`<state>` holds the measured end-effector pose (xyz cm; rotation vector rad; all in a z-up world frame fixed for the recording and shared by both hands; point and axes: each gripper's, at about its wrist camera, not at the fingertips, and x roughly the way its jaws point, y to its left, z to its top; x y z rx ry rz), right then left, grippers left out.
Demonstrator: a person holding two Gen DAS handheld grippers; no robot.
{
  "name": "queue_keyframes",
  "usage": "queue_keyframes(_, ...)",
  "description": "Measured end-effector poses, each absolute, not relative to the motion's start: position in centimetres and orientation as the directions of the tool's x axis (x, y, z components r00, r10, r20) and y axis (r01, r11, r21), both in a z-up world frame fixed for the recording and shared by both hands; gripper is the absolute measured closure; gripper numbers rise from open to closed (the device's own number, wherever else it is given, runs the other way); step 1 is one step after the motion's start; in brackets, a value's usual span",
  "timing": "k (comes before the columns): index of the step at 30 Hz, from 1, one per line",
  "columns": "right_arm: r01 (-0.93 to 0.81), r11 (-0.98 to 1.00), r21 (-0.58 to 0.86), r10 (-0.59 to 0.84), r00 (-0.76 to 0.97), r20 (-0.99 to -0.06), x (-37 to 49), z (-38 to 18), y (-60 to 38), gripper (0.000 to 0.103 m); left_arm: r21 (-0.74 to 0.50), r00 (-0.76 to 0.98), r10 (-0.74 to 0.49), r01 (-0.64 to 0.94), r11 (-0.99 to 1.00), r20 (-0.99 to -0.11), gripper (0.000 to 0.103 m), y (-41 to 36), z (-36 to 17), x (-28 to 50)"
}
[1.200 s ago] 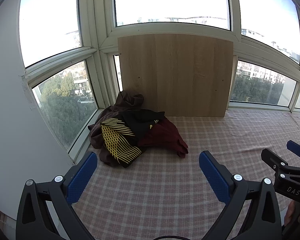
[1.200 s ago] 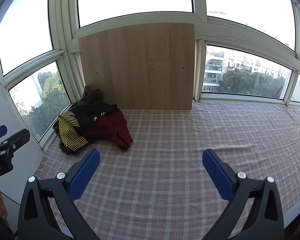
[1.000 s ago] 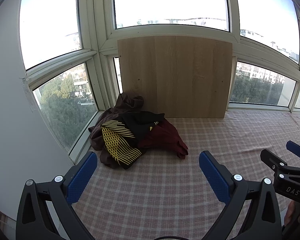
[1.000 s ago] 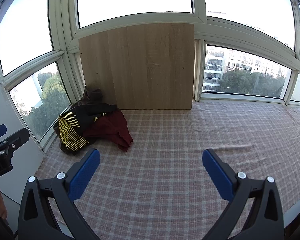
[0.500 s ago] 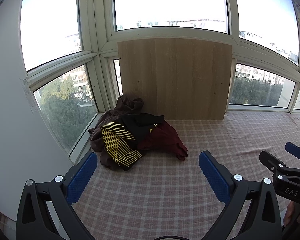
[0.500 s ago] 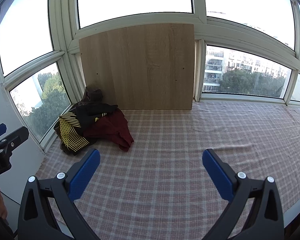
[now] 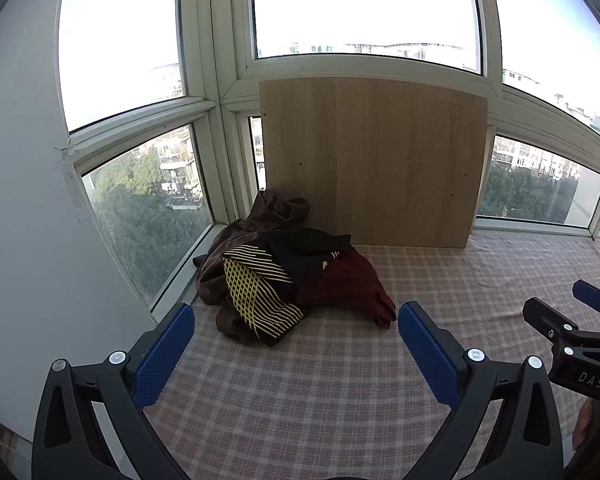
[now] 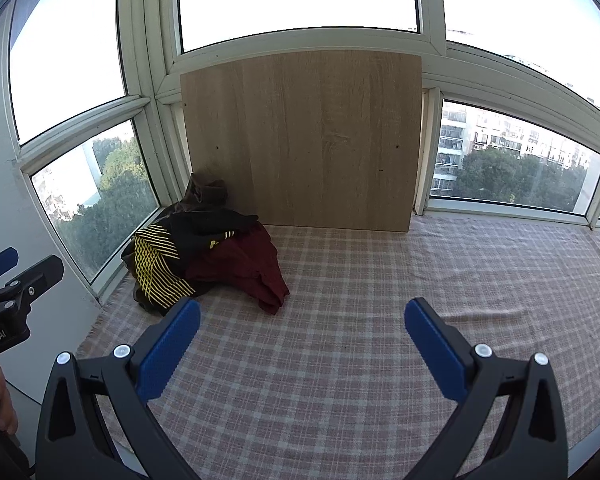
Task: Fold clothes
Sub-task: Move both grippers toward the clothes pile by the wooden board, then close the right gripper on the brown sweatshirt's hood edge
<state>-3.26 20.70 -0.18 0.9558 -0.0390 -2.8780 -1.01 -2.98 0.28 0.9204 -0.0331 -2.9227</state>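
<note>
Clothes [image 7: 284, 276] lie heaped in the far left corner of the checked cloth [image 7: 340, 392], against the window frame and just beside the left lower edge of a wooden board [image 7: 372, 164] that leans upright on the glass. We count four garments in the pile, though folds may hide more: a brown one [image 7: 278, 210] at the back, bunched up highest toward the corner; a black one [image 7: 304, 250] draped over the middle; a black piece with a yellow lattice and stripes [image 7: 256, 292] spilling toward the near left; and a maroon one [image 7: 346, 282] spreading to the right, with a corner trailing onto the cloth. All are crumpled and overlapping, none folded.

We hold two grippers, both above the near part of the cloth and pointing toward the far windows. Our left gripper [image 7: 296, 348] has its blue-padded fingers [image 7: 164, 354] spread wide with nothing between them, the pile lying just beyond the gap. Our right gripper [image 8: 302, 344] is likewise wide apart and empty, aimed at bare cloth to the right of the pile. Each is seen at the edge of the other's view, side by side and apart. A hand [image 8: 2, 400] shows at the left edge of the right wrist view, on the left gripper's handle.
</note>
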Motion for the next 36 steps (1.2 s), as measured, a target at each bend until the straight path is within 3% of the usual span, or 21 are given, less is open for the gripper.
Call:
queue_keyframes(14,0.306,-0.952,0.032,-0.268,-0.776,-0.571,-14.0,-0.2,14.3,0.0,0.08,-0.798,-0.185,0.171,-0.982,-0.574,0.0,-10.1,-2.5,-6.5)
queue_keyframes(32,0.488,-0.849,-0.2,-0.233,-0.688,-0.687,-35.5,-8.3,-0.4,0.0,0.139,-0.72,-0.22,0.171,-0.975,-0.658,0.0,-14.2,-9.3,-25.4)
queue_keyframes(36,0.505,-0.844,-0.18,-0.253,-0.672,-0.696,-38.2,-9.1,-2.2,0.0,0.148,-0.707,-0.23,0.177,-0.973,-0.668,0.0,-14.9,-10.3,-28.0)
